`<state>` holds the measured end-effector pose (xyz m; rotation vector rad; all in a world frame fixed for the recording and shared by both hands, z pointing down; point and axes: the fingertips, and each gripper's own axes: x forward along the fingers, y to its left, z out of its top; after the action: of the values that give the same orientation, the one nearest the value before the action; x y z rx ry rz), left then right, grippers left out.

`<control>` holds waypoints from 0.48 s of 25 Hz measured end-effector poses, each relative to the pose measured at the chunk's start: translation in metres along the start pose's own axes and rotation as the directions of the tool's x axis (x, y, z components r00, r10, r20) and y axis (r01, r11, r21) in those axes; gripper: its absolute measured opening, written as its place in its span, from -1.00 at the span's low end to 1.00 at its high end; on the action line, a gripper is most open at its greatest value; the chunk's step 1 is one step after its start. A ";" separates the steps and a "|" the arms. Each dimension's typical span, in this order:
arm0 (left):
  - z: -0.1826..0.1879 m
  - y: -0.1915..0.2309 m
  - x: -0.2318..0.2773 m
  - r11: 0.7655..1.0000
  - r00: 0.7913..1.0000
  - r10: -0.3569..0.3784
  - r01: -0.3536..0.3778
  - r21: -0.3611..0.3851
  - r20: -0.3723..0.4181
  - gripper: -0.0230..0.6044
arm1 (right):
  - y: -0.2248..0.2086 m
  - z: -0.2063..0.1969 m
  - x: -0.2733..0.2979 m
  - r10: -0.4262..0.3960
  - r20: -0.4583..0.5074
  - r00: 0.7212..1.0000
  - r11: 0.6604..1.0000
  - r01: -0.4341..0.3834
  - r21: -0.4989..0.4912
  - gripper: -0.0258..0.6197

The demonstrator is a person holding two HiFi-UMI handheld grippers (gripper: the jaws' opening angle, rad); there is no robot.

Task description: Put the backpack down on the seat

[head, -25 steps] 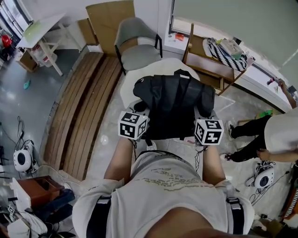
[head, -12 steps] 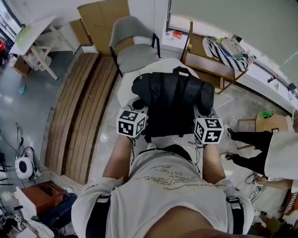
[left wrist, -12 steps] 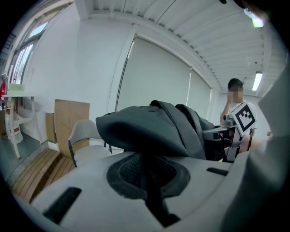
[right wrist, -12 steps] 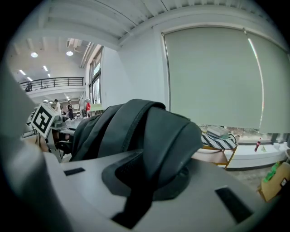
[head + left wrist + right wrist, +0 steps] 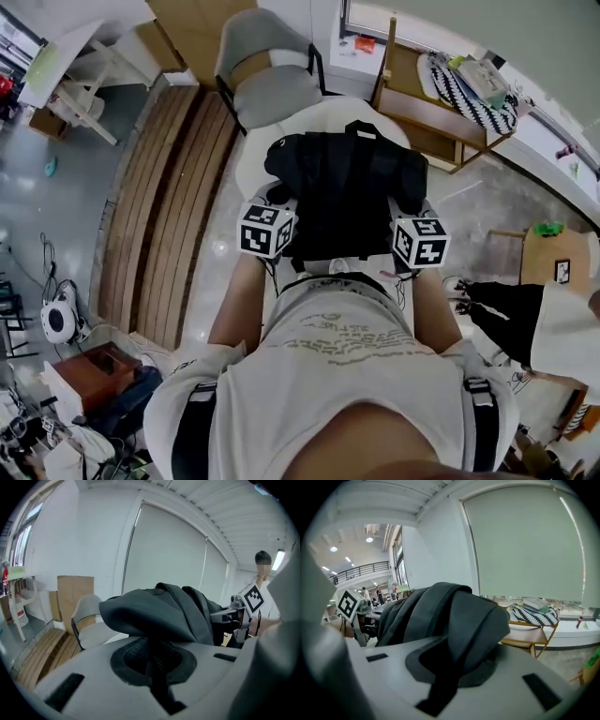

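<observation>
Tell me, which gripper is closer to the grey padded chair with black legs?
Left. The left gripper is shut on the side of the black fabric backpack that lies toward the grey padded chair; the right gripper grips the opposite side, farther across.

A grey chair (image 5: 267,89) stands against a white wall. Long wooden planks (image 5: 169,206) lie left of the chair on the glossy grey floor (image 5: 56,225), and brown cardboard (image 5: 192,23) leans behind it. Right of the chair is a wooden rack (image 5: 427,112) below a window with a pale blind (image 5: 520,545). A white table (image 5: 61,70) stands far to the chair's left.
</observation>
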<state>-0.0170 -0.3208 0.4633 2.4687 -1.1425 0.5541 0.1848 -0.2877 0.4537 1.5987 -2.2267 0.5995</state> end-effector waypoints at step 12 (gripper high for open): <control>-0.054 0.022 0.069 0.997 0.991 0.014 -0.024 -0.078 -0.130 -0.84 | -0.038 -0.046 0.070 0.080 -0.123 0.989 0.997 -0.080 -0.001 -0.75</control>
<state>-0.0039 -0.3525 0.5469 2.3211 -1.1164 0.6509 0.2003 -0.3306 0.5334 1.4345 -2.2074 0.6940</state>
